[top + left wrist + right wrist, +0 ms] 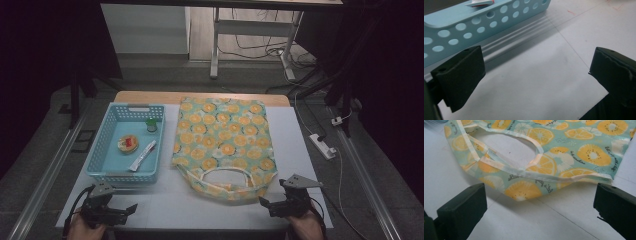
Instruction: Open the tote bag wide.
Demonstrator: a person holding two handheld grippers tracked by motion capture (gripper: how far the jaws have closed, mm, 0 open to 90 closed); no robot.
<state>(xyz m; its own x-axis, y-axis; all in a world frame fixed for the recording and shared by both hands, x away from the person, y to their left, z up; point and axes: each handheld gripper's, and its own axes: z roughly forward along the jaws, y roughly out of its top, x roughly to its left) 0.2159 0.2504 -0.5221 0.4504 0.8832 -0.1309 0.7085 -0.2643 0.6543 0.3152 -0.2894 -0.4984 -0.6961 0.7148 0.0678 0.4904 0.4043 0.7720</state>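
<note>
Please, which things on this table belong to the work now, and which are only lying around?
In the work:
- fruit-print bag
- blue basket
- left hand-held gripper, open
- right hand-held gripper, open

Only lying around:
- power strip
- floor cables

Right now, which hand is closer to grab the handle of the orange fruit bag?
The right one, probably. The right tool sits just in front of the bag's handle, open, with the bag straight ahead of its jaws. The left tool is also open but faces the blue basket instead.
</note>
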